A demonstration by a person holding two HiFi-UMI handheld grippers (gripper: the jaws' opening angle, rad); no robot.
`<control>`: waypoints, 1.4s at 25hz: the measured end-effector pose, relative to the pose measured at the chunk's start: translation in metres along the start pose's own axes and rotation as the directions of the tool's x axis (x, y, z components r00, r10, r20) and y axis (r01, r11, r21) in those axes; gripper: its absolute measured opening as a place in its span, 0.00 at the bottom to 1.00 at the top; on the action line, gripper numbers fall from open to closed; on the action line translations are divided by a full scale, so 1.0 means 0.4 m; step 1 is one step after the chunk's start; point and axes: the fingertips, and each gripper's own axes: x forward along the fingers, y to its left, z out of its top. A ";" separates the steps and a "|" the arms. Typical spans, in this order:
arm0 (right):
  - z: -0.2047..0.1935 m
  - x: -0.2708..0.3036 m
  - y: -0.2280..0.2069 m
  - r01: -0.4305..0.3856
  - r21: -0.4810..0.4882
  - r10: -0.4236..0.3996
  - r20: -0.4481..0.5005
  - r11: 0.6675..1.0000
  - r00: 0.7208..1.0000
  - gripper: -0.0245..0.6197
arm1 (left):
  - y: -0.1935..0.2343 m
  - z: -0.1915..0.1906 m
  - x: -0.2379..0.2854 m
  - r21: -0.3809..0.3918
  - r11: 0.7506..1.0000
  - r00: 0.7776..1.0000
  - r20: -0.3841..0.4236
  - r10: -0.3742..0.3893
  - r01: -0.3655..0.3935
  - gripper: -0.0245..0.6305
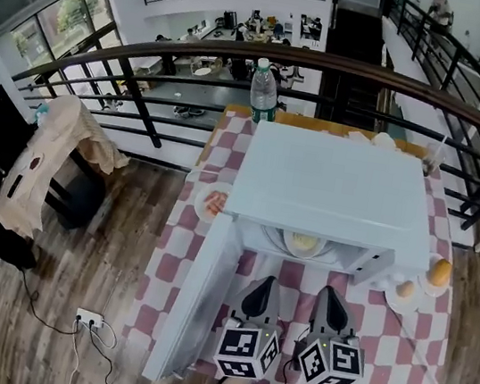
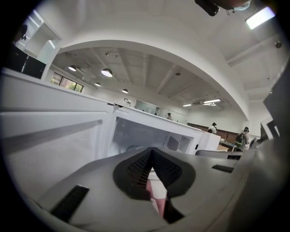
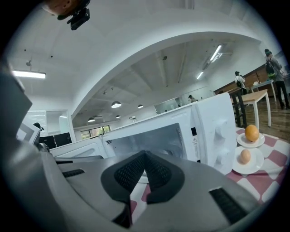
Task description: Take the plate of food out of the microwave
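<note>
We held the left gripper (image 1: pixel 263 283) and the right gripper (image 1: pixel 330 293) side by side just in front of the microwave (image 1: pixel 331 187). Each had its jaws fully closed, the ribbed pads meeting tip to tip with nothing between them, and only the red-and-white checked tablecloth (image 1: pixel 165 265) showed below the tips. Both pointed into the open cavity. The door (image 1: pixel 195 302) was swung wide to our left, beside the left gripper. The plate of food (image 1: pixel 302 242) sat inside the cavity on its floor, apart from both grippers; it carried a pale yellowish heap that we could not identify from the head view. To the right of the microwave's control panel (image 3: pixel 222 131) stood two small white saucers, one with an orange (image 3: pixel 252 132) and, nearer us, one with an egg (image 3: pixel 245 156). On the left side of the microwave lay another plate (image 1: pixel 211 203) holding something reddish. A plastic bottle (image 1: pixel 264 91) stood at the table's far edge, behind the microwave, near the railing (image 1: pixel 145 108).
</note>
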 end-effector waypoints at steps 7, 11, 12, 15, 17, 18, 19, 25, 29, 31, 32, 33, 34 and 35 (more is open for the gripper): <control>-0.022 0.072 -0.049 -0.061 0.019 0.063 -0.072 0.998 0.995 0.03 | -0.006 -0.035 0.087 0.006 0.999 0.998 -0.039 0.054 -0.054 0.06; -0.040 0.107 -0.073 -0.089 0.032 0.092 -0.113 0.996 0.989 0.03 | -0.009 -0.053 0.123 0.009 0.997 0.995 -0.056 0.077 -0.077 0.06; -0.045 0.116 -0.079 -0.092 0.035 0.096 -0.122 0.995 0.988 0.03 | -0.009 -0.055 0.131 0.012 0.996 0.995 -0.056 0.083 -0.083 0.06; -0.056 0.139 -0.097 -0.095 0.051 0.102 -0.139 0.994 0.985 0.03 | -0.006 -0.063 0.154 0.017 0.995 0.993 -0.063 0.098 -0.097 0.06; -0.065 0.147 -0.104 -0.098 0.059 0.106 -0.150 0.993 0.983 0.04 | -0.002 -0.072 0.164 0.015 0.994 0.991 -0.075 0.108 -0.107 0.06; -0.070 0.151 -0.108 -0.101 0.061 0.109 -0.156 0.993 0.982 0.05 | 0.001 -0.078 0.168 0.014 0.994 0.990 -0.081 0.113 -0.113 0.06; -0.075 0.157 -0.111 -0.103 0.061 0.112 -0.160 0.993 0.981 0.07 | 0.005 -0.083 0.174 0.012 0.993 0.989 -0.086 0.118 -0.118 0.06; -0.098 0.198 -0.122 -0.101 0.068 0.112 -0.183 0.993 0.977 0.07 | 0.027 -0.110 0.200 -0.023 0.994 0.987 -0.124 0.105 -0.109 0.06; -0.112 0.222 -0.115 -0.112 0.060 0.122 -0.196 0.992 0.973 0.08 | 0.048 -0.123 0.215 -0.043 0.994 0.986 -0.142 0.093 -0.100 0.06; -0.115 0.232 -0.114 -0.114 0.051 0.122 -0.202 0.992 0.972 0.08 | 0.058 -0.127 0.224 -0.049 0.995 0.985 -0.150 0.082 -0.090 0.06; -0.115 0.237 -0.116 -0.111 0.047 0.118 -0.205 0.993 0.972 0.09 | 0.062 -0.129 0.230 -0.051 0.995 0.985 -0.155 0.075 -0.083 0.06; -0.115 0.241 -0.119 -0.107 0.044 0.114 -0.207 0.993 0.972 0.11 | 0.066 -0.131 0.235 -0.053 0.996 0.985 -0.160 0.067 -0.077 0.06; -0.115 0.246 -0.122 -0.102 0.041 0.108 -0.208 0.994 0.972 0.11 | 0.069 -0.132 0.240 -0.055 0.996 0.985 -0.163 0.061 -0.071 0.06; -0.115 0.252 -0.125 -0.096 0.040 0.102 -0.210 0.995 0.972 0.11 | 0.073 -0.133 0.245 -0.058 0.996 0.984 -0.167 0.056 -0.066 0.06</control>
